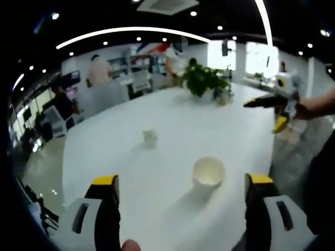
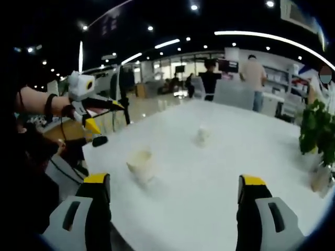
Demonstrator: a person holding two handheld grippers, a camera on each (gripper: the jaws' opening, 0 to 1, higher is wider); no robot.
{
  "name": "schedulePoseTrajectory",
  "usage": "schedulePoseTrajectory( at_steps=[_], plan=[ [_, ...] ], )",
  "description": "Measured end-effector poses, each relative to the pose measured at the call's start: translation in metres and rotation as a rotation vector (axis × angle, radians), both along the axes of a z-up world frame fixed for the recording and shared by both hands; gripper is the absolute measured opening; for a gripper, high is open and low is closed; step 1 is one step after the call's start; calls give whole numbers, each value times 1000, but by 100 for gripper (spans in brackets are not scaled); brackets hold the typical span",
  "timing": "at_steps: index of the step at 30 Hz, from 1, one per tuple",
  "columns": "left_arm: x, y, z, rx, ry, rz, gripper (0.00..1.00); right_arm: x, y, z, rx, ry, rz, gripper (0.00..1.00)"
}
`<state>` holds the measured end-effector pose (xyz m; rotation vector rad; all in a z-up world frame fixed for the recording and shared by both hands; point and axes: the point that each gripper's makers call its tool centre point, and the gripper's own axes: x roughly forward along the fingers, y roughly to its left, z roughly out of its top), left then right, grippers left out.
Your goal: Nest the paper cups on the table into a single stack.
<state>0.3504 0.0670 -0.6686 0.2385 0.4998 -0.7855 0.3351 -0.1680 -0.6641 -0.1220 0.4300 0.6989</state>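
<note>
1. Both tools are held above the white table [image 1: 172, 125], jaws spread wide, nothing gripped; left gripper [image 1: 183, 183], right gripper [image 2: 172, 183].
2. Near cup [image 1: 208, 172] stands upright, mouth up, just ahead of the left jaws. Far cup [image 1: 149, 137] stands well apart, further toward the table's middle.
3. No stacking is done yet; the first pick is judged to be the step in hand.
4. Near cup is best gripped at the rim wall, lightly, since thin paper probably crushes.
5. It should be lifted straight, centred over the far cup, and lowered upright.
6. No readable brand, label or writing is seen on the cups or the table.
</note>
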Motion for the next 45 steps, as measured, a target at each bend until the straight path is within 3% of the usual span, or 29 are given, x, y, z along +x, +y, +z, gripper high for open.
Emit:
schedulePoseTrajectory(
  at_steps=[5,9,17,29,39,45],
  plan=[
    [-4,4,-4,28,3,-19,99,31,-3,15,-4,-25,-12,99],
    [-3,7,-2,12,2,2,99,60,-1,26,-35,-53,-10,98],
    [-6,7,-5,9,-15,-3,99,109,4,30,-66,-66,21,100],
    [-3,9,-15,7,5,36,98,151,12,3,-104,-23,53,100],
    [-4,10,-22,5,27,64,98,191,46,-15,-146,-40,129,100],
    [-8,8,-20,10,24,65,98,214,59,-36,-148,1,162,99]
  ],
)
